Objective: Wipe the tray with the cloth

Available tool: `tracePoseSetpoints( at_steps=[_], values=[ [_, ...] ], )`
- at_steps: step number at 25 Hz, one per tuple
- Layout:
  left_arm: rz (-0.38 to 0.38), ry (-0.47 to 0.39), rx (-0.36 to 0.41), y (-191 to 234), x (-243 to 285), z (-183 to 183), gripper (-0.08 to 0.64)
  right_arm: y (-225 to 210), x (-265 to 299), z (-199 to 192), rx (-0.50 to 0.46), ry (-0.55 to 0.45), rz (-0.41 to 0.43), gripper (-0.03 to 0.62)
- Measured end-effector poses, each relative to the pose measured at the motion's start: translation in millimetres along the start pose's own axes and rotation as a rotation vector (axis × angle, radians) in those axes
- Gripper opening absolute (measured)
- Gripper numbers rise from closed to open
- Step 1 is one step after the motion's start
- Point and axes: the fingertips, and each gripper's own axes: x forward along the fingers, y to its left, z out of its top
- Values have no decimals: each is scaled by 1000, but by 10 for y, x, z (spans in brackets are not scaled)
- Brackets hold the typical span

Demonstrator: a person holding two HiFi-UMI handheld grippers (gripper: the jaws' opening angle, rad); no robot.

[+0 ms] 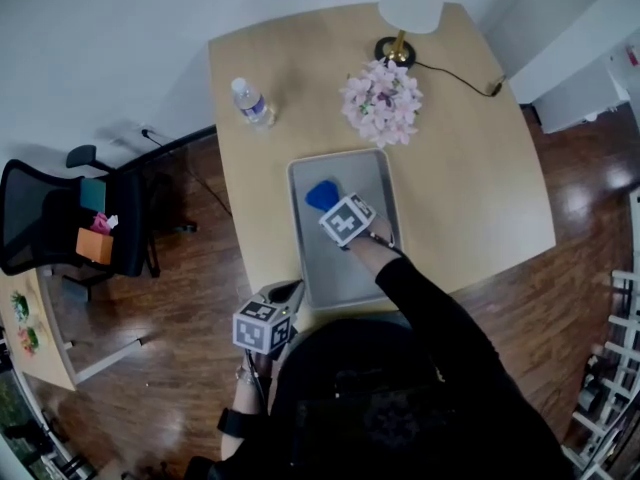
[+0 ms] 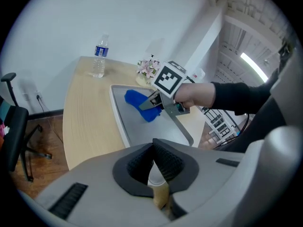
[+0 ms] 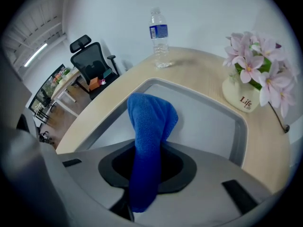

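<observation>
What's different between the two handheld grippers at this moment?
The right gripper is clamped on the blue cloth; the left gripper is shut and empty. The right gripper is over the tray; the left gripper sits off it, near the table edge. Both carry marker cubes.

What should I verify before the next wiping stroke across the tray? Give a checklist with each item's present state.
1. Cloth clamped in the right gripper: ok.
2. Cloth above the tray, inside its rim: ok.
3. Cloth pressed against the tray surface: cannot tell.
4. Left gripper shut, empty, away from the tray: ok.
5. Bottle and flowers standing outside the tray: ok.
</observation>
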Motion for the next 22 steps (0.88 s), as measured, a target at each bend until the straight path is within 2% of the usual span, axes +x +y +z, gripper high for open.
tracePoseSetpoints(
  at_steps=[5, 10, 14, 18, 22],
  values=[
    [-26, 7, 22, -95, 1, -120, 0, 546, -30, -488, -22, -16, 101, 91],
    [-52, 17, 49, -203, 16, -239, 0, 854, -126, -989, -67, -7, 110, 91],
    [-67, 24, 71, -257, 30, -282, 0, 1086, -180, -1315, -50, 10, 177, 91],
    [-73, 28, 87, -283, 42, -285, 0, 1234, -234, -1476, 9, 4, 261, 91],
    [-76, 36, 99, -307, 46, -279, 0, 1283, -251, -1486, 16, -2, 301, 91]
  ],
)
